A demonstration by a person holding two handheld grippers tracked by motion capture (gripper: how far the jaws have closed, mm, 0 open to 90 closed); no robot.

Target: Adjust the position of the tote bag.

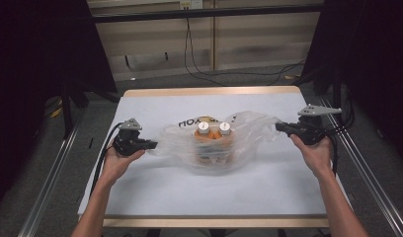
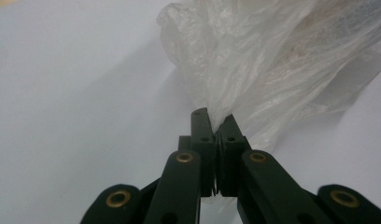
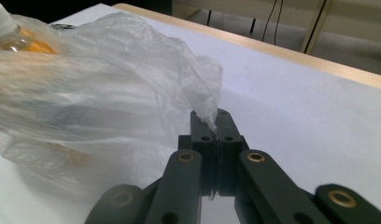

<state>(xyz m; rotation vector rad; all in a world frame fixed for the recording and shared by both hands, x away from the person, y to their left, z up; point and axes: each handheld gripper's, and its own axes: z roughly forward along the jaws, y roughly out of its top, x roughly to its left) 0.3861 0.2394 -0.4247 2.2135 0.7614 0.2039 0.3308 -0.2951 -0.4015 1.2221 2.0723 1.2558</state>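
Lying at the middle of the white-covered table [image 1: 209, 192], a clear plastic bag [image 1: 214, 143] holds two bottles [image 1: 212, 133] of orange liquid with white caps — they stand upright side by side inside it. What else sits in the bag's lower part cannot be made out through the film. Black lettering on the cover shows just behind the bag, partly hidden by it.

The bag is thin, translucent and heavily creased, spread wide and low around the bottles, its two ends drawn out to the sides. In the left gripper view the film [image 2: 272, 60] bunches into a narrow neck where it meets the jaws; in the right gripper view a crumpled edge [image 3: 205, 88] rises just above the jaws, with one orange bottle [image 3: 20, 39] visible through the plastic.

The left gripper [image 1: 151, 145] has its jaws pressed together on the bag's left end, pinching the film. The right gripper [image 1: 281, 127] is likewise clamped on the bag's right end — a thin fold of plastic is caught between the pads. Each gripper rests in a hand, just above the table surface.

Beyond the table's far wooden edge, cables [image 1: 199, 59] trail across the floor.
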